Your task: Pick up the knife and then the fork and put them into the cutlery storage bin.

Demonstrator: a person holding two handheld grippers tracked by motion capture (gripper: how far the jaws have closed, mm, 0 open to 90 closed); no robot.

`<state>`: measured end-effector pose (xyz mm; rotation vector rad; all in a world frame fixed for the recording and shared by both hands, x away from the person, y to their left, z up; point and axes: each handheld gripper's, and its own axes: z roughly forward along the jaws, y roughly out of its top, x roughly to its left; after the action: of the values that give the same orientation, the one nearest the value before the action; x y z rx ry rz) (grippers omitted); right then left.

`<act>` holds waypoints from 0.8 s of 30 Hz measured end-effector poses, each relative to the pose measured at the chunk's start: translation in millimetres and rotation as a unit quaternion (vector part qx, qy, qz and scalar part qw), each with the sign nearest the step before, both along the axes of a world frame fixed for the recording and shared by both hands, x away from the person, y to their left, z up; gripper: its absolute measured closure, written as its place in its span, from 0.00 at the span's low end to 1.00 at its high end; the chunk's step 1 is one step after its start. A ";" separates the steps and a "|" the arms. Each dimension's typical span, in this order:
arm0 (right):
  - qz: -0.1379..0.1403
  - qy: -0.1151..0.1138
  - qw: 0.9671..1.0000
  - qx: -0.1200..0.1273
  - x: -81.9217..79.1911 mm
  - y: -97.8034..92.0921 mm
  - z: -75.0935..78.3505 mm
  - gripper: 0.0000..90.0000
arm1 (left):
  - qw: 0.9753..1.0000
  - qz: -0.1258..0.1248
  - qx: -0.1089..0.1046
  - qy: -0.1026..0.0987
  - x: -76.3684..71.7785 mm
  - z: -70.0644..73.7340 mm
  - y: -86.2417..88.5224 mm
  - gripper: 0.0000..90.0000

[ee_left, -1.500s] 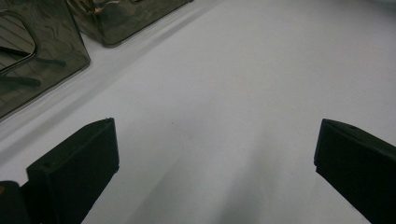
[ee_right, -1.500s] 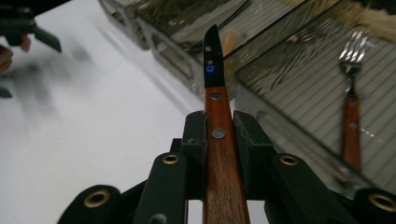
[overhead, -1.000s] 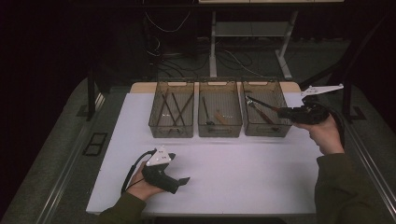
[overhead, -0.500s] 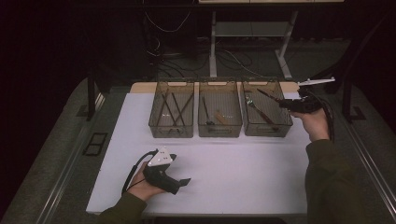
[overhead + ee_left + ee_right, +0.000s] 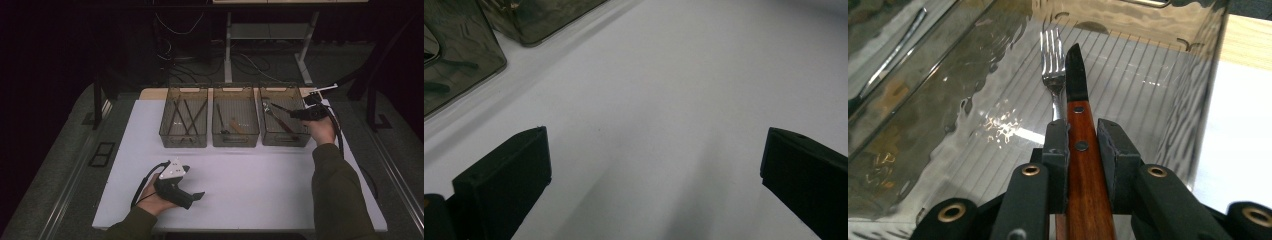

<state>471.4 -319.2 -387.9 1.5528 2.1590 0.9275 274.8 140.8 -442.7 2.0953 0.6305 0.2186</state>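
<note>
The right hand-held gripper [image 5: 1083,145], clamped on a knife [image 5: 1080,150], has moved from beside the right bin [image 5: 300,140] to over it; release seems next. The left hand-held gripper [image 5: 654,185] rests apart on the worktop [image 5: 250,170].
</note>
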 end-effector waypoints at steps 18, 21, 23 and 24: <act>0.000 0.001 1.000 -0.023 4.0 5.5 -0.7 0.60 | 1.000 -0.001 -0.001 0.000 0.1 0.0 0.2 0.00; 0.007 0.001 1.000 0.003 2.7 0.5 0.9 0.50 | 1.000 -0.001 -0.001 -0.001 0.0 0.1 0.6 0.00; 0.013 -0.004 1.000 0.001 0.1 -0.5 3.1 0.45 | 1.000 0.000 -0.001 -0.002 0.3 0.4 1.3 0.00; 0.018 -0.004 1.000 0.007 -1.4 -1.1 4.4 0.43 | 1.000 0.000 -0.001 -0.001 0.3 0.5 1.6 0.00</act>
<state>470.0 -320.3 -383.5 1.5185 2.1862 0.9611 275.1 142.5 -442.2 2.0921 0.6293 0.2209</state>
